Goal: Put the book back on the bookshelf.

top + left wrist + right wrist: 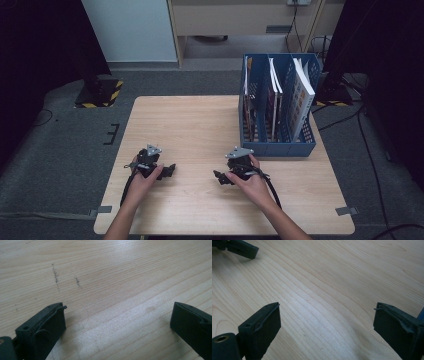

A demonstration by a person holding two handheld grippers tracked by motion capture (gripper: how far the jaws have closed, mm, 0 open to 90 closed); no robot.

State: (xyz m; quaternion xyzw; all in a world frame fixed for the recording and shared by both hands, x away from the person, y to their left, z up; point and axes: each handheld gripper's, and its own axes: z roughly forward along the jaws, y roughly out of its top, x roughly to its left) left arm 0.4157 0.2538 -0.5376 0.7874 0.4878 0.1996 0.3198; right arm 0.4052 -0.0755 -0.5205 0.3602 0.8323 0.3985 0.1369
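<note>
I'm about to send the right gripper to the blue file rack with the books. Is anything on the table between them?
Nothing visible. In the high view, bare table lies between the right gripper and the blue file rack, which stands close beyond it. Its jaws stand open over bare wood.

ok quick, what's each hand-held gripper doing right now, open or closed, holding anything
Left hand-held gripper: open, jaws wide apart over the bare table, holding nothing.
Right hand-held gripper: open, jaws wide apart, holding nothing.
</note>
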